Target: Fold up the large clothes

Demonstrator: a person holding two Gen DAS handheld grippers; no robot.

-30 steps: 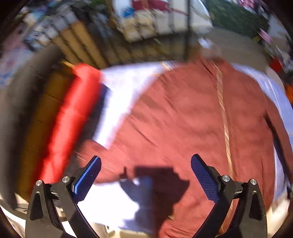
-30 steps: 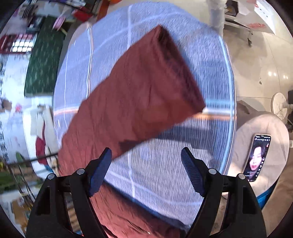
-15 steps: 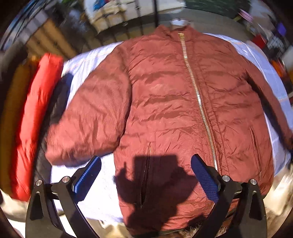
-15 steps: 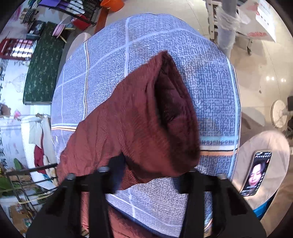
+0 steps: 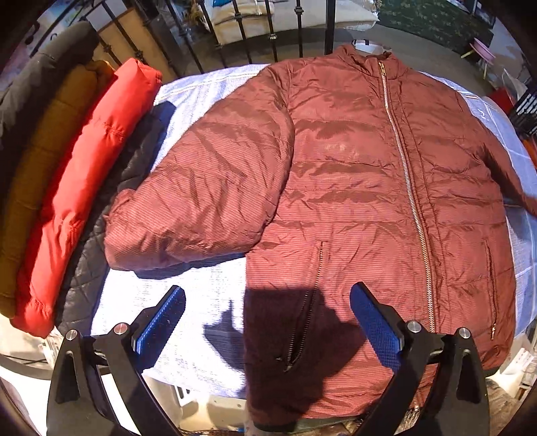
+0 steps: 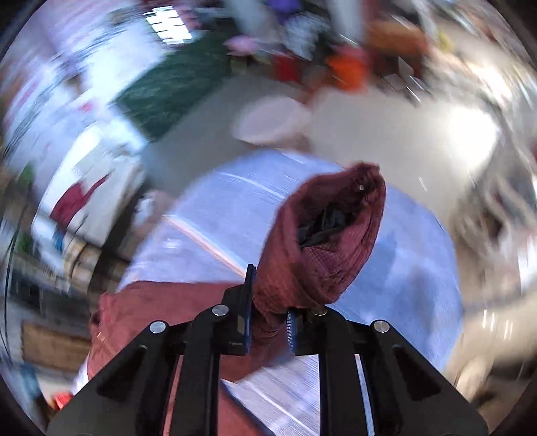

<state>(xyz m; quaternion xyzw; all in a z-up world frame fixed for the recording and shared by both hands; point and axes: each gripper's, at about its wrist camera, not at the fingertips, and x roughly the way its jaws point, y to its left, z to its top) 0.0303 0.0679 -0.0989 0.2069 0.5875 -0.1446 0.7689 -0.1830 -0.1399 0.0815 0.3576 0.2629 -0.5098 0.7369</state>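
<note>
A maroon puffer jacket (image 5: 352,187) with a gold zipper lies front up on the white checked table cover (image 5: 188,302), its left sleeve (image 5: 201,201) spread out to the side. My left gripper (image 5: 266,322) is open above the jacket's hem, holding nothing. My right gripper (image 6: 268,312) is shut on the jacket's other sleeve (image 6: 329,234), near the cuff, and holds it up off the table; the cuff opening faces the camera. The right wrist view is blurred.
Red (image 5: 90,174), mustard (image 5: 43,161) and dark (image 5: 33,84) jackets lie stacked along the table's left side, with a black quilted one (image 5: 100,241) under them. A black iron railing (image 5: 235,30) stands behind the table. The table's near edge is just under the left gripper.
My right gripper has closed on the sleeve and lifted it while swinging. My left gripper has drawn back and steadied over the hem, staying open.
</note>
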